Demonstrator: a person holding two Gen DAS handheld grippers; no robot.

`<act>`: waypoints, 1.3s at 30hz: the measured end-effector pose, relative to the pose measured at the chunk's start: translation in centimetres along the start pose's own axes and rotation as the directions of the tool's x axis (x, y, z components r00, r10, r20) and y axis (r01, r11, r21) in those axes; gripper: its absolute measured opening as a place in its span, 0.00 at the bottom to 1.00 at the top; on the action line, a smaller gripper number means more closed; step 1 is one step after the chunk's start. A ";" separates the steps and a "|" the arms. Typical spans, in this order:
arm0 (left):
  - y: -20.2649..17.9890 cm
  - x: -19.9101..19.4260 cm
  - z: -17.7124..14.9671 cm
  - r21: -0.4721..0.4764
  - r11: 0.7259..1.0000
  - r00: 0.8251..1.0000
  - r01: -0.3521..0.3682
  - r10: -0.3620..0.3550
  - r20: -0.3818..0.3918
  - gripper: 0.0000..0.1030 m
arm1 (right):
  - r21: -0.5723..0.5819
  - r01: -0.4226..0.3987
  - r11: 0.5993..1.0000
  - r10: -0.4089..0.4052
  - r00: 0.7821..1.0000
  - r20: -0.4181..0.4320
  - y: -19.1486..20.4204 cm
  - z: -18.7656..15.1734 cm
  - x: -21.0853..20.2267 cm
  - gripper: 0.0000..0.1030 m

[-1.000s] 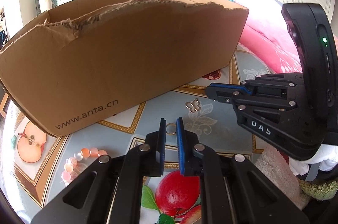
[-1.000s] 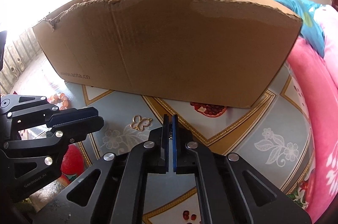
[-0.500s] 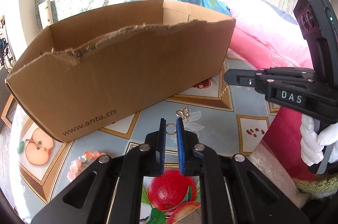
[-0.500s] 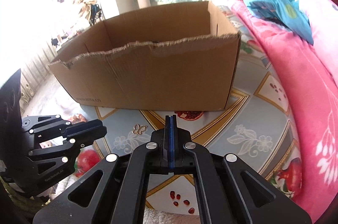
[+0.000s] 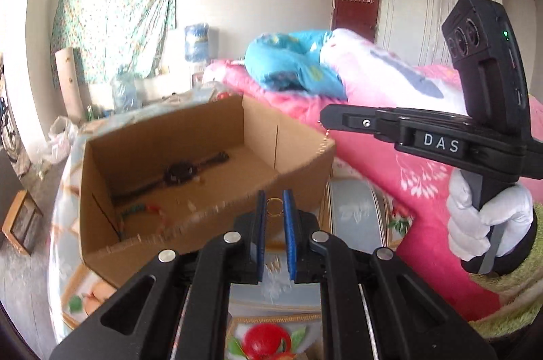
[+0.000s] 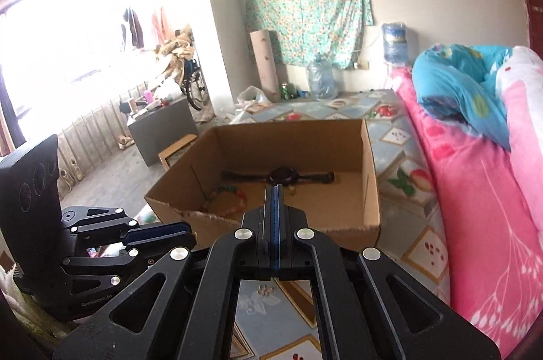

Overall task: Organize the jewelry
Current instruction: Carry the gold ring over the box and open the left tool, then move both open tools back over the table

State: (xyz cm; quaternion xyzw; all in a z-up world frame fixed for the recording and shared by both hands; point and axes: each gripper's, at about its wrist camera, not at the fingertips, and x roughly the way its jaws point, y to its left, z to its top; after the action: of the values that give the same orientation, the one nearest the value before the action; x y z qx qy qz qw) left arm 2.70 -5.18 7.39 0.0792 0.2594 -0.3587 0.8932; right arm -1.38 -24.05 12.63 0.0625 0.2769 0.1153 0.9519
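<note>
You see a brown cardboard box (image 6: 371,190), a black watch (image 6: 281,175) inside it, and a gold ring (image 5: 273,205) between blue pads (image 5: 289,224). The blanket (image 6: 475,207) is pink with white flowers, the wall cloth (image 6: 305,17) green floral.

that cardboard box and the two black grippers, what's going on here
A person is sorting jewelry into the cardboard box. The left gripper pinches a small gold ring between its blue pads, raised near the box's torn front edge and not yet dropped in. The right gripper is shut, and nothing can be seen between its pads; it is raised in front of the box. Inside the box lie a black watch and a beaded bracelet.
</note>
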 end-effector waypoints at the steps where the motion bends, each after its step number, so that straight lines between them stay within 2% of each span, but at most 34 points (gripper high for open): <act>1: 0.3 0.2 0.8 0.002 1.000 1.000 -0.002 0.002 0.005 0.09 | -0.002 -0.019 1.000 0.019 1.000 0.005 -0.1 0.9 0.2 0.00; 4: 1.4 2.2 2.8 0.000 1.000 1.000 -0.010 0.010 -0.017 0.09 | -0.002 -0.060 0.998 0.060 0.998 -0.021 -1.1 2.9 2.5 0.00; 7: 3.3 5.4 3.9 -0.038 0.999 0.996 -0.010 0.007 -0.088 0.09 | 0.026 -0.089 0.996 0.091 0.992 -0.092 -2.7 3.9 5.6 0.00; 12: 5.6 10.4 4.8 -0.112 0.994 0.981 -0.005 -0.017 -0.193 0.09 | 0.075 -0.112 0.991 0.127 0.965 -0.230 -5.1 4.2 10.6 0.00; 16: 6.3 13.3 5.0 -0.145 0.989 0.967 0.003 -0.040 -0.251 0.09 | 0.065 -0.092 0.994 0.108 0.944 -0.311 -5.8 4.3 13.1 0.03; 18: 6.6 14.1 5.0 -0.165 0.986 0.961 0.012 -0.057 -0.271 0.09 | 0.052 -0.083 0.995 0.096 0.941 -0.324 -5.9 4.4 13.5 0.03; 20: 6.8 14.7 4.9 -0.181 0.983 0.958 0.017 -0.068 -0.280 0.10 | 0.037 -0.071 0.997 0.079 0.943 -0.324 -5.9 4.7 13.4 0.04; 23: 7.0 15.1 4.9 -0.198 0.980 0.958 0.016 -0.072 -0.278 0.18 | 0.041 -0.073 0.996 0.082 0.945 -0.317 -6.4 5.0 13.4 0.06; 31: 7.5 13.9 5.6 -0.206 0.978 0.970 -0.009 -0.041 -0.239 0.18 | 0.062 -0.067 0.996 0.081 0.958 -0.274 -7.3 5.5 11.9 0.06; 36: 7.4 10.5 6.0 -0.205 0.979 0.989 -0.020 -0.011 -0.148 0.18 | 0.092 -0.092 0.992 0.107 0.977 -0.183 -7.5 5.9 8.3 0.07; 39: 7.6 7.5 5.9 -0.211 0.977 0.997 -0.011 -0.006 -0.076 0.23 | 0.081 -0.104 0.991 0.113 0.988 -0.105 -7.1 5.6 5.0 0.14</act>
State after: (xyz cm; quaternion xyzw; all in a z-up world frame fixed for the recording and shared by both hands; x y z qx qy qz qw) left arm 14.84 -6.11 8.15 -0.0024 0.3298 -0.3247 0.8864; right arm 7.12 -29.96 13.47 0.1069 0.3291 0.1597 0.9245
